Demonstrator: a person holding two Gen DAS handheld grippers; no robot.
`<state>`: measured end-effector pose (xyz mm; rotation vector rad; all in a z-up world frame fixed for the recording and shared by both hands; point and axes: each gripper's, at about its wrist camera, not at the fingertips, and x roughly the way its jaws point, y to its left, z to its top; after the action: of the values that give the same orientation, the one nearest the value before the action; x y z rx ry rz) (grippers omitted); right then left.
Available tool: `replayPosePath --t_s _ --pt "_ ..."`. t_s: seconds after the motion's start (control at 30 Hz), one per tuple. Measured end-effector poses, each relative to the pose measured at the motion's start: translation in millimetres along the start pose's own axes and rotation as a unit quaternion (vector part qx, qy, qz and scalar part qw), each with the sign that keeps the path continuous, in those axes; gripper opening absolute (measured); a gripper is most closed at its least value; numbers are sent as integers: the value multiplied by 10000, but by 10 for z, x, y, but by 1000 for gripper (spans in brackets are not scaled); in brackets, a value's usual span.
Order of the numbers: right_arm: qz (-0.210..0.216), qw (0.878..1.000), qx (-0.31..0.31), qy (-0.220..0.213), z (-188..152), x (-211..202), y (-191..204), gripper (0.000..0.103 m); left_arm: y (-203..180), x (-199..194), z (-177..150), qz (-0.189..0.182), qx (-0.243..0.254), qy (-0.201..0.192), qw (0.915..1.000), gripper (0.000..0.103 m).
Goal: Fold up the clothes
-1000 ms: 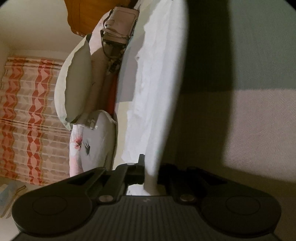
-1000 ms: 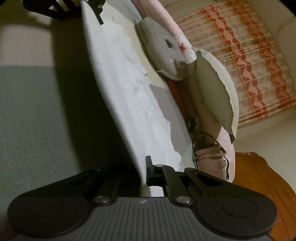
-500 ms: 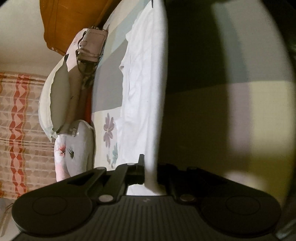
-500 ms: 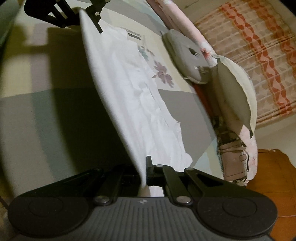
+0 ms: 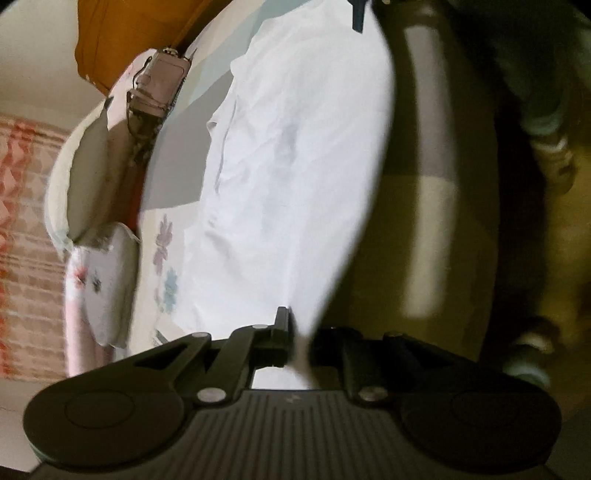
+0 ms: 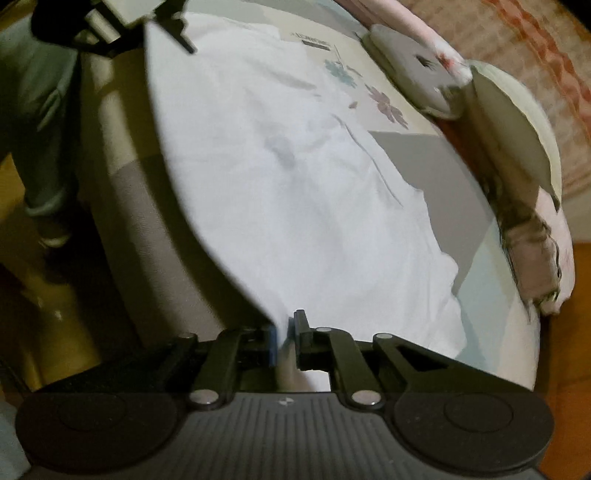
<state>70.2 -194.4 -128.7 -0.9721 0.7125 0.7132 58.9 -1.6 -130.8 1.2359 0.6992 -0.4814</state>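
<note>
A white garment hangs stretched between both grippers above the bed. My left gripper is shut on one edge of it at the bottom of the left wrist view. My right gripper is shut on the opposite edge of the white garment. The left gripper also shows at the top left of the right wrist view, pinching the far corner. The cloth's far part trails onto the bed. A faint grey mark shows near its middle.
The bed sheet has grey, cream and pale green blocks with flower prints. Pillows and a pink bag lie along the bed's far side. A wooden headboard and patterned curtain stand behind. A person's trouser leg stands beside the bed.
Both grippers have lifted and tilted with the garment, so it now faces the cameras broadly instead of edge-on. More of the bed and the person's legs has come into view.
</note>
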Motion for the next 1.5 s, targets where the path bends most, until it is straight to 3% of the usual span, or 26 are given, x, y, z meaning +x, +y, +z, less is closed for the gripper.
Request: replayPosePath --t_s 0.13,0.23,0.33,0.37,0.47,0.63,0.67,0.73,0.83,0.97,1.0,1.1,1.2,1.23,1.27,1.3,1.37,1.43,1.5 --pt "294 9978 587 -24 -178 -218 -167 21 146 -347 -170 -711 -439 -193 9963 12" --pt "471 9930 1056 -245 -289 -461 -345 27 384 -534 -281 -653 -896 -249 9935 12" --pt "584 9811 1719 -666 -314 -619 -586 37 601 -483 -303 -450 -1440 -218 9883 16" --pt "590 9772 1903 -732 -296 -591 -636 38 640 -407 -299 -488 -1642 -180 9851 20" --pt "585 9652 2402 -850 -224 -443 -740 38 694 -148 -272 -784 -2160 -64 9732 21" --pt "706 9577 2770 -336 -328 -28 -588 39 705 -79 -429 -993 -2562 191 9613 21" --pt "729 9566 2806 -289 -388 -17 -571 39 708 -77 -467 -1017 -2633 244 9590 24" --pt "775 9541 2882 -258 -516 -19 -550 52 715 -73 -542 -1065 -2776 349 9541 29" --pt "746 9507 2988 -354 -538 -122 -637 53 753 -60 -621 -1107 -2991 438 9468 30" --pt "439 9475 3062 -811 -318 -192 -854 62 1049 17 -419 -907 -3301 -55 9396 54" --pt "370 9448 3130 -896 -262 -156 -915 65 1123 36 -369 -857 -3376 -179 9372 54" --pt "283 9345 3403 -1009 -152 36 -1065 65 1241 269 -272 -954 -3765 -355 9208 56" --pt "211 9210 3801 -824 -252 288 -1114 65 1236 559 -306 -1110 -4194 -415 9001 58" --pt "186 9160 3935 -755 -291 372 -1127 66 1217 663 -354 -1185 -4366 -359 8911 59" --pt "161 9108 4068 -687 -330 456 -1141 69 1217 737 -415 -1244 -4557 -340 8807 70" --pt "172 9048 4195 -717 -389 460 -1152 70 1244 762 -498 -1280 -4778 -377 8683 74" --pt "217 8916 4443 -843 -520 411 -1174 70 1308 799 -639 -1310 -5156 -406 8458 74" --pt "260 8788 4670 -943 -619 350 -1201 70 1407 775 -681 -1193 -5301 -301 8390 72" --pt "177 8714 4805 -976 -601 282 -1246 70 1522 735 -694 -1301 -5440 -525 8273 72"
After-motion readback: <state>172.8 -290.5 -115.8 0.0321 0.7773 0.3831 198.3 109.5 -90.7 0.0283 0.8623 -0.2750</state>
